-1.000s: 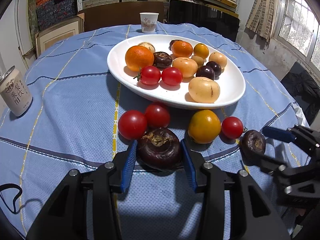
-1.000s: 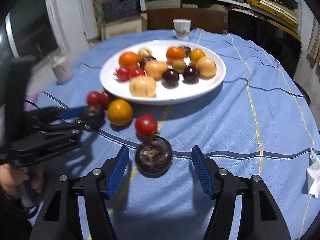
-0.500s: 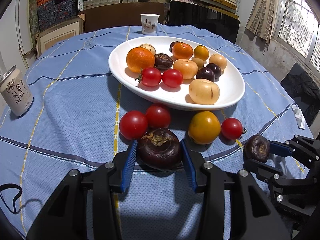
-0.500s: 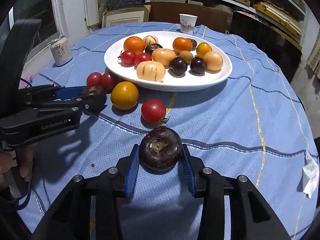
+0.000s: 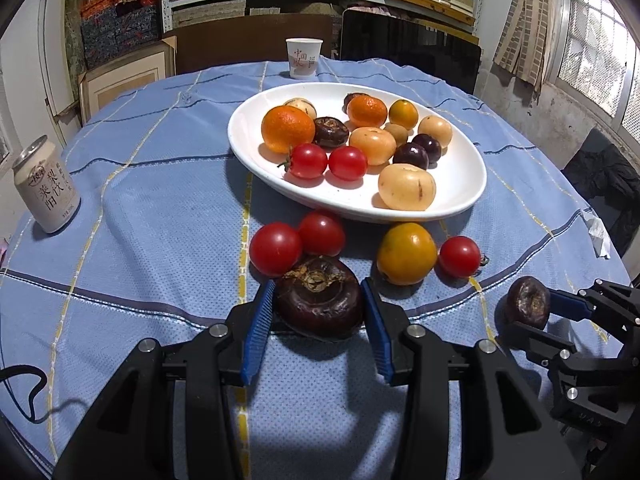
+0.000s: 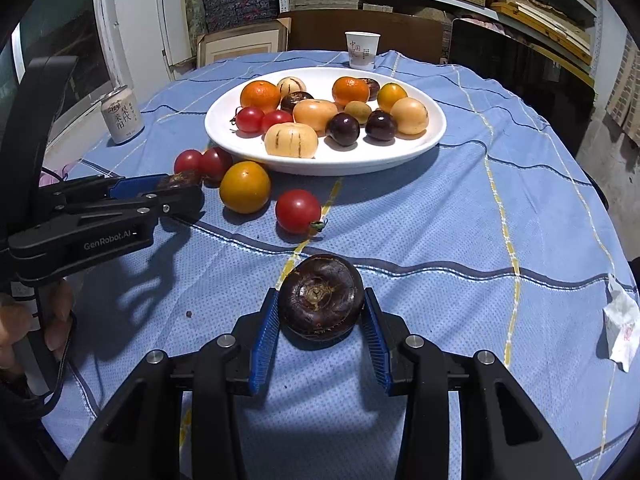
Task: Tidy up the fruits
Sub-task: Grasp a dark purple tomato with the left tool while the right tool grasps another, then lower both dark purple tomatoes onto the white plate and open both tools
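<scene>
My left gripper (image 5: 318, 294) is shut on a dark brown water chestnut (image 5: 320, 304) low over the blue tablecloth, in front of the white plate (image 5: 460, 168). My right gripper (image 6: 320, 302) is shut on a second dark chestnut (image 6: 320, 292), its blue pads pressing both sides. Each view shows the other gripper with its chestnut: the right gripper (image 5: 534, 314) at the lower right, the left gripper (image 6: 182, 190) at the left. Loose on the cloth lie two red tomatoes (image 5: 276, 248), an orange-yellow fruit (image 5: 406, 254) and another tomato (image 5: 460, 256). The plate holds several mixed fruits.
A drink can (image 5: 46, 190) stands at the left and a paper cup (image 5: 304, 58) behind the plate. A crumpled tissue (image 6: 622, 320) lies near the table's right edge. A person's hand (image 6: 24, 320) holds the left gripper. Shelves and boxes stand beyond the table.
The right gripper's jaws, open around its chestnut a second ago, have closed onto it. The left gripper has kept its grip and stayed in place.
</scene>
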A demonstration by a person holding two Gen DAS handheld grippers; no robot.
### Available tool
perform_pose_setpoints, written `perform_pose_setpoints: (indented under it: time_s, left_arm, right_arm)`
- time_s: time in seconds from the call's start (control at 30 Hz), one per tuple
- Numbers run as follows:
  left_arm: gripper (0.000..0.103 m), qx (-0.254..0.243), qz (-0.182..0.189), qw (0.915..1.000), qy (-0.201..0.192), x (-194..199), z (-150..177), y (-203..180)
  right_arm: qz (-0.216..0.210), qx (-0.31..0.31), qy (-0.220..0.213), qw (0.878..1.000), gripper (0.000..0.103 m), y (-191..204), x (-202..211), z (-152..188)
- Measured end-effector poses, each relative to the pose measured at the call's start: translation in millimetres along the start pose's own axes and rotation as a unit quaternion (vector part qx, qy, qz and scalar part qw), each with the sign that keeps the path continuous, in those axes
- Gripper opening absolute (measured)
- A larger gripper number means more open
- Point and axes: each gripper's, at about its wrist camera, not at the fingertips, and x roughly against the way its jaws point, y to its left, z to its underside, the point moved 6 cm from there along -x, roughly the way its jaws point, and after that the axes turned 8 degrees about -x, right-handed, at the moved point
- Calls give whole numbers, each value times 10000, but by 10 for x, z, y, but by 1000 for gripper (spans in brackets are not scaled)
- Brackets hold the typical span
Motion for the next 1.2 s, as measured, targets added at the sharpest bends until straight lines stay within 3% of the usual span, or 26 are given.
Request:
perform_pose_setpoints:
  time_s: [0.5, 0.77, 1.0, 1.2]
  left_arm:
    - [43, 10, 137, 9995, -299, 530, 52, 29]
    - [43, -192, 154, 9980, -580, 758, -581, 64]
    - [43, -65, 159, 9990, -407, 188, -1354, 123]
    - [48, 160, 298, 9994, 98, -531, -1656, 189]
  right_arm:
    - [-138, -286, -346, 9989, 42, -166, 297, -32]
    - [-133, -126, -926, 9955, 42, -274, 611, -628]
    - [-87, 343, -1065, 9937, 42, -218, 312, -1493]
    - [-98, 460, -831, 9954, 42, -202, -298, -1901]
